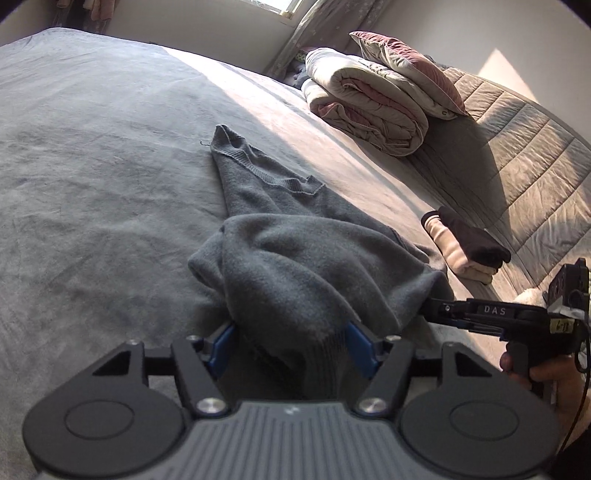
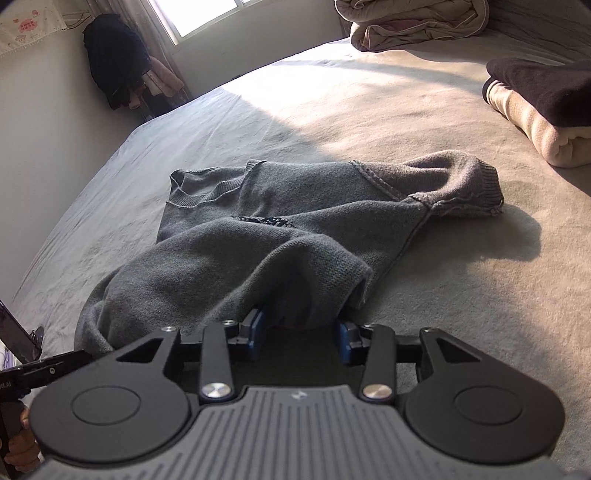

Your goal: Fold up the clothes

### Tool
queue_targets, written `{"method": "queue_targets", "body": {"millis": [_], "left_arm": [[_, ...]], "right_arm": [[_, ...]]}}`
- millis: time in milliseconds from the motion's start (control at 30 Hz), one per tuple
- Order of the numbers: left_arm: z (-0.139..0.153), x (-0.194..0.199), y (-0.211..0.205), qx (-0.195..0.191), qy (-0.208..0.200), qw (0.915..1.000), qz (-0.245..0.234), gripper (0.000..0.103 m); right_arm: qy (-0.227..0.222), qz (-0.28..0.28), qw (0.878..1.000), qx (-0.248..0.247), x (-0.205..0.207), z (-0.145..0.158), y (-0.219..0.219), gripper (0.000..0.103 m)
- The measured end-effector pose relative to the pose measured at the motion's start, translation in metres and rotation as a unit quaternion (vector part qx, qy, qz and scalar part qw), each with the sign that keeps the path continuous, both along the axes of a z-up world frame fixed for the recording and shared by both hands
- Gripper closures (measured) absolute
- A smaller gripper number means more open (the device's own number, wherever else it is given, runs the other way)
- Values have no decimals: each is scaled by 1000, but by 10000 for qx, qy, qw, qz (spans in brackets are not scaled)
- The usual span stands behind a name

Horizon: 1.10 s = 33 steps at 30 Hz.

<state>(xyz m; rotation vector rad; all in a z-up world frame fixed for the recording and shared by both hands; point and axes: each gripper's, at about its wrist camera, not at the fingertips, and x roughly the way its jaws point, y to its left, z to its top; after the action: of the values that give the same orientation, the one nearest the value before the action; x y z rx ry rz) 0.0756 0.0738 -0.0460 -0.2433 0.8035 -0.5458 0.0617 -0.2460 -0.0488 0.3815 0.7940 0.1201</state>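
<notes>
Grey bedsheet [image 1: 92,155] filled most of both views. Rolled duvet [image 1: 369,107] sat upper right in left wrist view, pillow [image 1: 410,70] leaning on top. Quilted headboard [image 1: 517,155] at right edge. Window [image 2: 207,14] upper left in right wrist view, dark hanging clothes [image 2: 110,59] beside it.

Left wrist view: camera sits just behind left gripper [image 1: 288,347], looks forward and down along fingers, very near grey sweater [image 1: 295,258] on bed [image 1: 92,147]. Faces rolled quilt [image 1: 369,107] beyond sweater; right gripper [image 1: 436,310] enters at right of sweater.

Right wrist view: camera just behind right gripper [image 2: 301,332], tilted down, close to sweater [image 2: 277,229], faces window [image 2: 207,18] beyond it; left gripper [image 2: 55,363] at left of sweater.

Shared: sweater, bed, quilt [image 2: 413,22], folded clothes pile [image 1: 465,243] [image 2: 539,110] right of sweater.
</notes>
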Motion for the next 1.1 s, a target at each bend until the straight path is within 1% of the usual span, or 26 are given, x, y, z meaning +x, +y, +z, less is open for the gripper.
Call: {"method": "queue_targets", "body": {"millis": [67, 133, 167, 200, 233, 267, 333, 367, 467, 533, 633, 800, 967, 1100], "left_arm": [[-3, -2, -11, 131, -84, 9999, -64, 39], [-4, -3, -17, 146, -84, 9998, -76, 41], [-5, -3, -20, 155, -108, 9998, -55, 49], [-3, -4, -21, 164, -168, 9997, -39, 54], [-2, -6, -21, 172, -232, 9996, -23, 62], [0, -7, -22, 180, -295, 9994, -8, 73], [6, -7, -17, 79, -403, 9991, 68, 81], [9, -8, -14, -2, -476, 9988, 115, 88], [19, -9, -4, -250, -702, 9969, 251, 88], [24, -10, -1, -360, -783, 9960, 253, 88], [30, -12, -1, -435, -871, 9950, 219, 89], [44, -17, -2, -526, -1106, 9922, 231, 89], [60, -26, 3, -681, -1361, 9880, 267, 90], [72, -33, 12, -946, -1460, 9843, 283, 90]], "right_arm": [[-19, -11, 10000, -15, 1, -2, 2, 60], [-58, 10, 10000, -40, 2, -3, 4, 60], [-81, 19, 9999, -67, 3, -3, 5, 61], [-125, 4, 9999, -89, 3, -3, 5, 66], [-164, 8, 9998, -96, 2, -2, 5, 81], [-206, 13, 9997, -101, 1, 0, 5, 89], [-323, 30, 9994, -76, -1, 6, 5, 90], [-377, 42, 9993, -66, -2, 9, 5, 91], [-455, 138, 9988, -71, -7, 22, 6, 92], [-523, 186, 9985, 22, -9, 28, 5, 92], [-610, 272, 9976, 154, -12, 37, 5, 92], [-813, 419, 9958, -21, -13, 50, 8, 93], [-1040, 362, 9937, 202, -22, 67, 0, 93], [-1253, 337, 9902, 509, -32, 84, -10, 93]]}}
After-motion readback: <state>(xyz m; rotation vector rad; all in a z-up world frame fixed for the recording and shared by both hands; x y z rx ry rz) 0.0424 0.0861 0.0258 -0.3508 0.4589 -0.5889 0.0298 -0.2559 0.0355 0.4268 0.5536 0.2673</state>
